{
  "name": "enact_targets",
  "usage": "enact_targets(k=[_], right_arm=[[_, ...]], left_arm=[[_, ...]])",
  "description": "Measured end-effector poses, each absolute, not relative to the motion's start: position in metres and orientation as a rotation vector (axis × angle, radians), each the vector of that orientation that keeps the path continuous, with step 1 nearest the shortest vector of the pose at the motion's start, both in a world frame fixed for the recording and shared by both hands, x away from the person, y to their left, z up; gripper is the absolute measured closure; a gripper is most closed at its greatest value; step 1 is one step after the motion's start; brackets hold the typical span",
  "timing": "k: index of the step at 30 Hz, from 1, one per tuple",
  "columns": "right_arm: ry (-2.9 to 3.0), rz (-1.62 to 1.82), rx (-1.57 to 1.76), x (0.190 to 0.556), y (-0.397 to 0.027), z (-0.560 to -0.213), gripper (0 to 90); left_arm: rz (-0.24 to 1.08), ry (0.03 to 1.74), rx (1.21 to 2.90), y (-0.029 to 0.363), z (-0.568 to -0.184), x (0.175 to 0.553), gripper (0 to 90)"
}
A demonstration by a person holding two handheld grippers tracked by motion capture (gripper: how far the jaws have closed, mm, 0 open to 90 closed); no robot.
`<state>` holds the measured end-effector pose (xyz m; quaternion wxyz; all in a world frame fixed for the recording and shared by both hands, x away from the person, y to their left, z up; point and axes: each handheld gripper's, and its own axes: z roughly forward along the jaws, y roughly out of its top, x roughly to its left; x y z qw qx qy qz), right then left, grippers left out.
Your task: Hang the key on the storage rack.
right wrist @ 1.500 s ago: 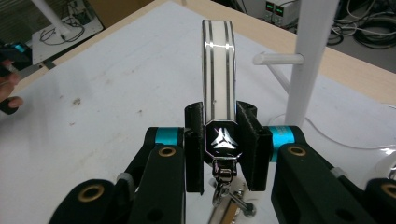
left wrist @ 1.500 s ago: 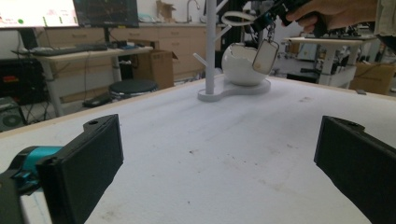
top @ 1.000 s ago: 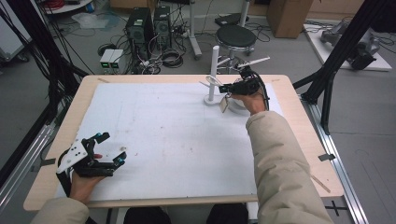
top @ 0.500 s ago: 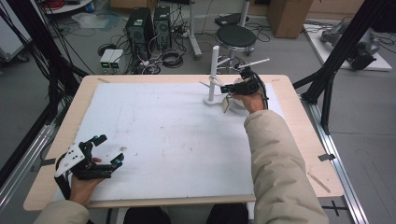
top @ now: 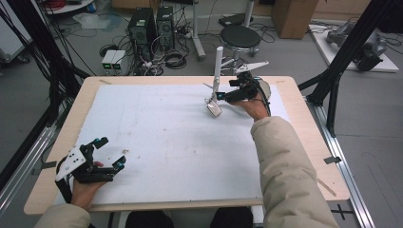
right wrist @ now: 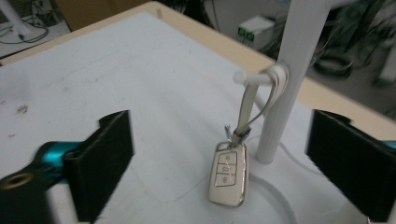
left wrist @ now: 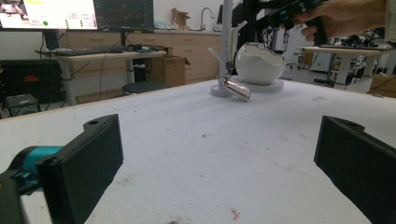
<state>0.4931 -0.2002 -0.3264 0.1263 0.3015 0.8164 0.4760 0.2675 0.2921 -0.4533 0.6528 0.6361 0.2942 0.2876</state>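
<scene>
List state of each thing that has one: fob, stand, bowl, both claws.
Key fob: hanging by its strap from a stand peg.
Stand: upright.
Bowl: upright on its base, behind the stand.
Left claw: open, empty.
Right claw: open, jaws either side of the fob.

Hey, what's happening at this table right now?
A person holds a two-jaw gripper in each hand. The right gripper is open at the far side of the table, facing a cream car key fob that hangs by a strap from a peg on a white post stand. It grips nothing. The left gripper rests open and empty near the front left corner of the white table sheet.
</scene>
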Motion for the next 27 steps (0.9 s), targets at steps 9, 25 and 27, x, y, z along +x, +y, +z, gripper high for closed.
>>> enact_targets(k=[9,25,27], right_arm=[[2.268,1.490,0.735,0.441,-0.225,-0.311,0.4],[2.058,1.640,0.646,0.358,-0.294,-0.370,0.4],[2.048,1.654,0.660,0.353,-0.299,-0.378,0.4]], left_arm=[[0.658,0.676,1.449,0.292,-0.453,0.268,1.7],[0.673,0.678,1.441,0.291,-0.453,0.266,1.7],[0.678,0.675,1.445,0.291,-0.453,0.266,1.7]])
